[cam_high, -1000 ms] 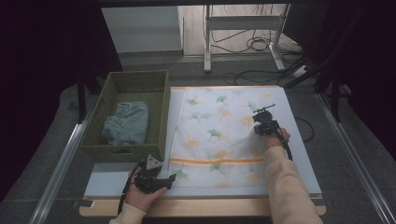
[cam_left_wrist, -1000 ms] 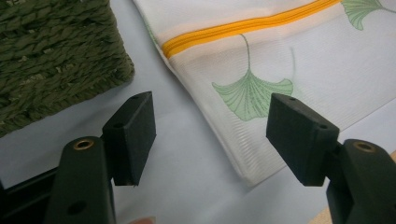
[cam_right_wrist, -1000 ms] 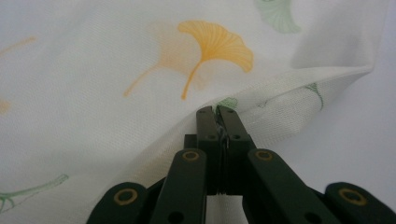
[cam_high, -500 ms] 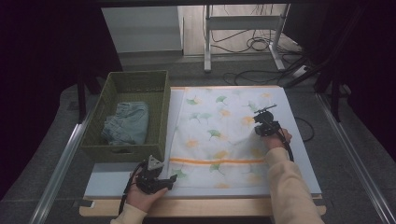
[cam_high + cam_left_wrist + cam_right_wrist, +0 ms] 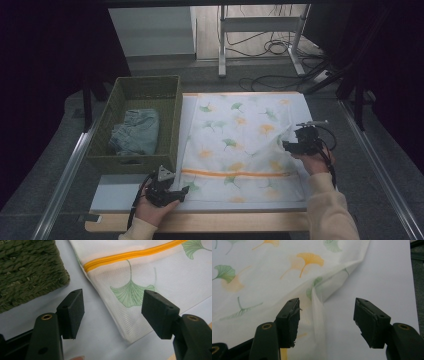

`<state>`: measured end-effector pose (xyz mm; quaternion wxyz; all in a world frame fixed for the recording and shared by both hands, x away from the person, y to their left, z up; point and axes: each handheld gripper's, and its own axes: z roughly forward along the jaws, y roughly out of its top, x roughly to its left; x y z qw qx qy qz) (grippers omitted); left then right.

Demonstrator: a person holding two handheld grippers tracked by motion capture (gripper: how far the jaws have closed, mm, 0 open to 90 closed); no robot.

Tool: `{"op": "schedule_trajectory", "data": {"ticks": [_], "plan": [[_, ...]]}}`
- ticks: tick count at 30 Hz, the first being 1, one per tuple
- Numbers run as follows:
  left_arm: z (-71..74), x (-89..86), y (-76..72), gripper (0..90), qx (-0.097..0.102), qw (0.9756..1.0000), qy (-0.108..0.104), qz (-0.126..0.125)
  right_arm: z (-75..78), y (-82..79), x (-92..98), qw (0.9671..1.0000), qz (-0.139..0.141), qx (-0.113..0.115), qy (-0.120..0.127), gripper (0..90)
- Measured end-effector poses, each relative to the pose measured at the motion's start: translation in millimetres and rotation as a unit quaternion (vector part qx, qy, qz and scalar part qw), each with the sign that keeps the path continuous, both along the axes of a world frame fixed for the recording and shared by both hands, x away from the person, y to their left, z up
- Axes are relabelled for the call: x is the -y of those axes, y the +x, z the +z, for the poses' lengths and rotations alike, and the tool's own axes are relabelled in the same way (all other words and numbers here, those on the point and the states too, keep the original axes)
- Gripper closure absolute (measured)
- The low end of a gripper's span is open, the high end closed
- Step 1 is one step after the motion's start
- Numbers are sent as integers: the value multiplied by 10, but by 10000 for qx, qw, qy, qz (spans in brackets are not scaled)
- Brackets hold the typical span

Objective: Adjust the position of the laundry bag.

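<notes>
Right gripper (image 5: pixel 325 321) has just been opening, nothing pinched, beside the raised fold of the leaf-print mesh bag (image 5: pixel 240 145) lying flat on the table (image 5: pixel 200 220), while the left gripper (image 5: pixel 112 315) gapes at the near corner — better regrip low, squarely.

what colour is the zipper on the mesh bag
Orange-yellow. The zipper shows best in the left gripper view, running across the white bag above a green leaf print.

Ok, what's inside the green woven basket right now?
The green woven basket holds a crumpled pale blue-grey cloth lying toward its near end. The far part of its floor looks bare. Anything under the cloth is covered.
</notes>
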<state>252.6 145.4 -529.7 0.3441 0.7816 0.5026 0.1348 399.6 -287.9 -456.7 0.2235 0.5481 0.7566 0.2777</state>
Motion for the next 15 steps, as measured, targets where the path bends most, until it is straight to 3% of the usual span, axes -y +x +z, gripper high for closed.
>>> {"op": "schedule_trajectory", "data": {"ticks": [9,15], "plan": [[-4,9,24,362,-41,10000,-47,-3,-48,-420,138,9996,210,181,98,381],[-20,55,47,374,-71,10000,-16,-67,-136,-579,203,9988,242,318,267,381]]}}
